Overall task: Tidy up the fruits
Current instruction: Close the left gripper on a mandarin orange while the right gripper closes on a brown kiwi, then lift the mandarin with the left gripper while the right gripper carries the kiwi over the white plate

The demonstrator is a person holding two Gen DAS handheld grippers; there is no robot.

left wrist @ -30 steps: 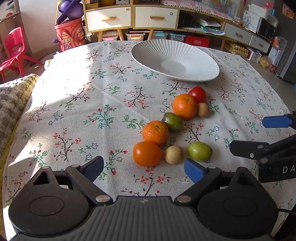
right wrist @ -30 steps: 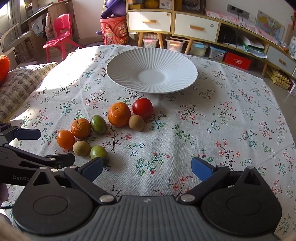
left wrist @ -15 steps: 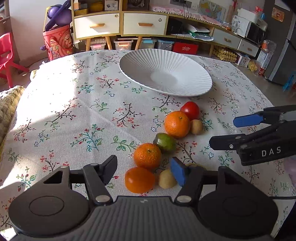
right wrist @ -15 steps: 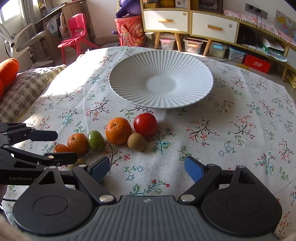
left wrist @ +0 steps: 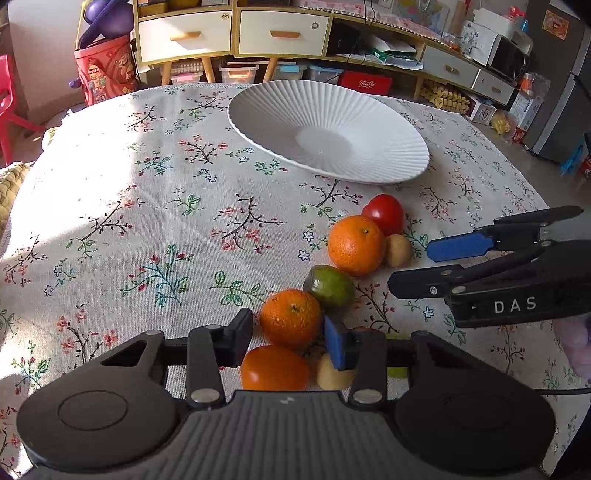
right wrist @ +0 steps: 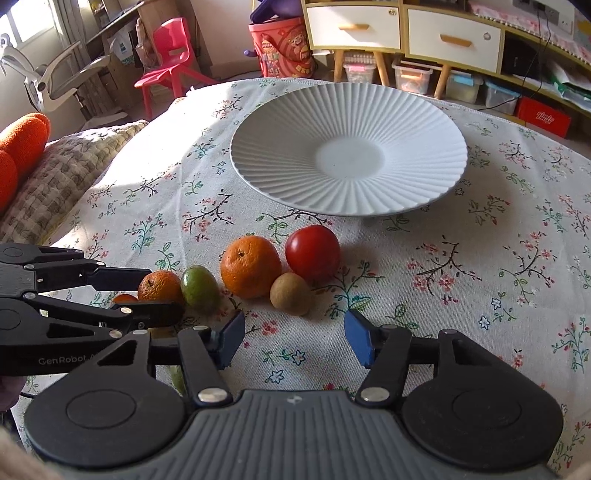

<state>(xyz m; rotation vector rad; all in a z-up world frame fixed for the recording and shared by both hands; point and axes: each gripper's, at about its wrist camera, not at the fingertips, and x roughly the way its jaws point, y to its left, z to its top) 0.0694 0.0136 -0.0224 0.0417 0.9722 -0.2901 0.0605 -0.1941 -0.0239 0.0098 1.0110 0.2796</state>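
A white ribbed plate (left wrist: pixel 328 129) (right wrist: pixel 347 147) sits empty at the far side of the floral tablecloth. Fruit lies in a cluster before it: a red tomato (right wrist: pixel 312 252), a large orange (right wrist: pixel 250 266), a brown kiwi (right wrist: pixel 289 294), a green fruit (right wrist: pixel 199 286) and a small orange (left wrist: pixel 290 318). My left gripper (left wrist: pixel 290 338) is open, its fingers either side of an orange tomato (left wrist: pixel 274 369) just below the small orange; a pale kiwi (left wrist: pixel 332 373) lies at its right finger. My right gripper (right wrist: pixel 294 339) is open and empty, just short of the brown kiwi.
A woven cushion (right wrist: pixel 55 173) lies off the table's left edge. A red bucket (right wrist: pixel 284 46), a pink chair (right wrist: pixel 173 55) and a low cabinet (right wrist: pixel 406 29) stand beyond the table. The right gripper also shows at the right of the left wrist view (left wrist: pixel 443 266).
Both grippers moved forward toward the fruit. The left gripper's fingers narrowed and now straddle the orange tomato. The right gripper narrowed too and came closer to the brown kiwi.
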